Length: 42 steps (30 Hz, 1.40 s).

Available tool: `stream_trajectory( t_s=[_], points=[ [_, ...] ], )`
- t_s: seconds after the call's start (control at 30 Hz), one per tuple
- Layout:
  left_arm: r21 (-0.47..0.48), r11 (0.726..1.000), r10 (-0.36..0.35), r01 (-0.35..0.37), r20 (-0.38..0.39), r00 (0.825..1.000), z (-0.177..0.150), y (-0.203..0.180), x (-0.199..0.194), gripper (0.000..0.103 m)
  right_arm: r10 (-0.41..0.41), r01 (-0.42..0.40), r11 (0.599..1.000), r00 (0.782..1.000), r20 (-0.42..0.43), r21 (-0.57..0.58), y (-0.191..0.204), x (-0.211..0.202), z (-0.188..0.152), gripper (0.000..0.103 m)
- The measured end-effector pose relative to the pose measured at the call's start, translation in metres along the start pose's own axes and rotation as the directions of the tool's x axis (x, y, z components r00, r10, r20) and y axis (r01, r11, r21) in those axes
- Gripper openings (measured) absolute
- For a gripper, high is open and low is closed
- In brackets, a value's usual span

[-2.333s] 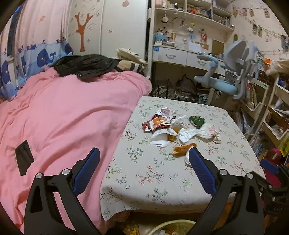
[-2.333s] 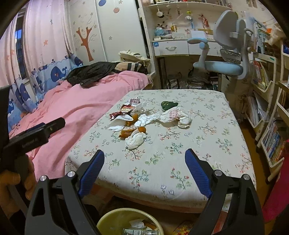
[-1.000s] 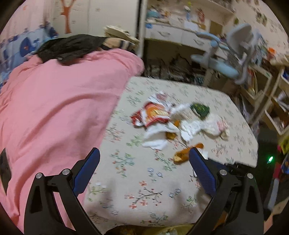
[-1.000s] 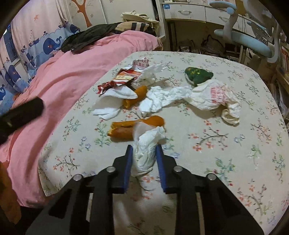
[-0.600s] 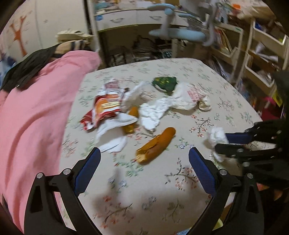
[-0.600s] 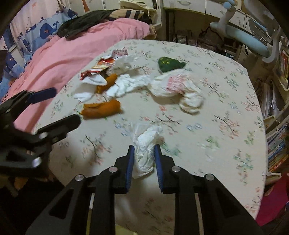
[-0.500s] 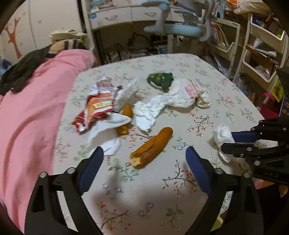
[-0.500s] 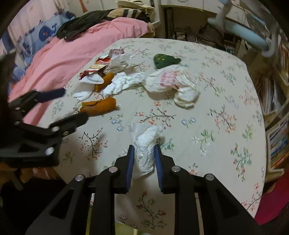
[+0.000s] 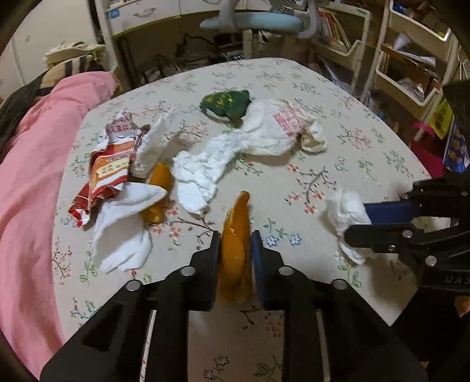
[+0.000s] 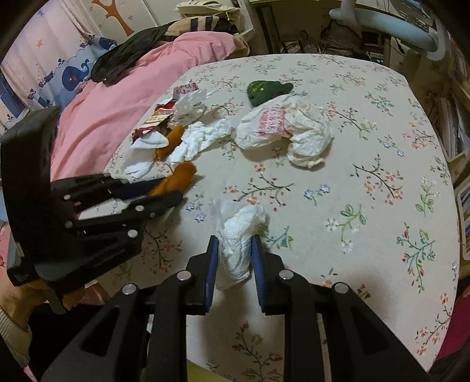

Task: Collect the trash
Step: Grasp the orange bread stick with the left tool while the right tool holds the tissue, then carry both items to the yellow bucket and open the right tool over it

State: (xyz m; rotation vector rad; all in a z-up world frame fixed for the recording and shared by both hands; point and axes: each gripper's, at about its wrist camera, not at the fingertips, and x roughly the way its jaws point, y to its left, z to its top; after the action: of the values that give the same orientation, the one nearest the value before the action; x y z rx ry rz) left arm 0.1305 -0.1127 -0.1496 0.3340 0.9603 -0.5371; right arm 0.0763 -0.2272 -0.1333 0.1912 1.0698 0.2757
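Observation:
My left gripper (image 9: 235, 238) is shut on an orange peel (image 9: 236, 235) that lies on the floral tablecloth (image 9: 323, 164); the same peel shows in the right wrist view (image 10: 179, 177). My right gripper (image 10: 233, 244) is shut on a crumpled white tissue (image 10: 236, 235), also seen in the left wrist view (image 9: 345, 211), held just above the table near its front edge. More trash lies further back: a red snack wrapper (image 9: 108, 164), a second orange peel (image 9: 157, 191), white tissues (image 9: 202, 167), a white plastic bag (image 9: 279, 129) and a green wrapper (image 9: 226, 102).
A pink bed cover (image 9: 26, 176) borders the table on the left. A blue-grey desk chair (image 9: 255, 20) and shelves with books (image 9: 411, 58) stand behind and to the right. A yellow-green bin rim (image 10: 202, 373) shows below the table's front edge.
My left gripper moved forward and shut on the orange peel; it was open before. My right gripper keeps the tissue, drawn back toward the table's front edge.

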Motion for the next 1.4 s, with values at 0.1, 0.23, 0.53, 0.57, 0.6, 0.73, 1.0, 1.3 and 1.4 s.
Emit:
stream_trajectory(
  t_s=[0.1,0.23,0.53,0.57,0.6,0.73,1.0,1.3,1.4],
  points=[
    [-0.015,1.000,-0.020,0.020,0.001,1.000,0.000,-0.001,-0.007,0.018,0.015,-0.015,1.000,1.000,0.016,-0.002,0.005,-0.002,0.002,0.023],
    [-0.068,0.997,-0.027,0.031,0.049,0.998,0.000,0.005,-0.028,0.018,0.023,-0.022,1.000,0.998,0.060,-0.008,0.012,-0.010,0.004,0.024],
    [-0.226,0.974,0.016,0.026,0.182,0.983,-0.012,0.027,-0.083,0.018,0.062,-0.060,0.998,0.977,0.205,-0.015,0.027,-0.034,0.008,0.024],
    [-0.248,0.968,0.022,0.028,0.197,0.980,-0.014,0.030,-0.089,0.018,0.066,-0.065,0.998,0.973,0.219,-0.014,0.028,-0.037,0.008,0.024],
    [-0.266,0.963,0.027,0.030,0.207,0.978,-0.016,0.033,-0.093,0.018,0.071,-0.069,0.997,0.971,0.229,-0.014,0.030,-0.039,0.007,0.024],
    [-0.318,0.948,0.051,0.027,0.234,0.971,-0.026,0.040,-0.106,0.018,0.077,-0.072,0.997,0.962,0.261,-0.031,0.038,-0.046,0.003,0.024],
    [-0.361,0.932,0.068,0.039,0.280,0.958,-0.044,0.040,-0.129,0.018,0.082,-0.064,0.996,0.945,0.317,-0.067,0.046,-0.059,-0.005,0.024],
    [-0.365,0.930,0.082,0.033,0.296,0.952,-0.067,0.026,-0.146,0.018,0.089,-0.071,0.995,0.938,0.336,-0.067,0.046,-0.066,-0.010,0.025],
    [-0.371,0.928,0.086,0.032,0.297,0.951,-0.073,0.023,-0.148,0.018,0.096,-0.075,0.994,0.935,0.342,-0.074,0.047,-0.070,-0.015,0.025]
  ],
)
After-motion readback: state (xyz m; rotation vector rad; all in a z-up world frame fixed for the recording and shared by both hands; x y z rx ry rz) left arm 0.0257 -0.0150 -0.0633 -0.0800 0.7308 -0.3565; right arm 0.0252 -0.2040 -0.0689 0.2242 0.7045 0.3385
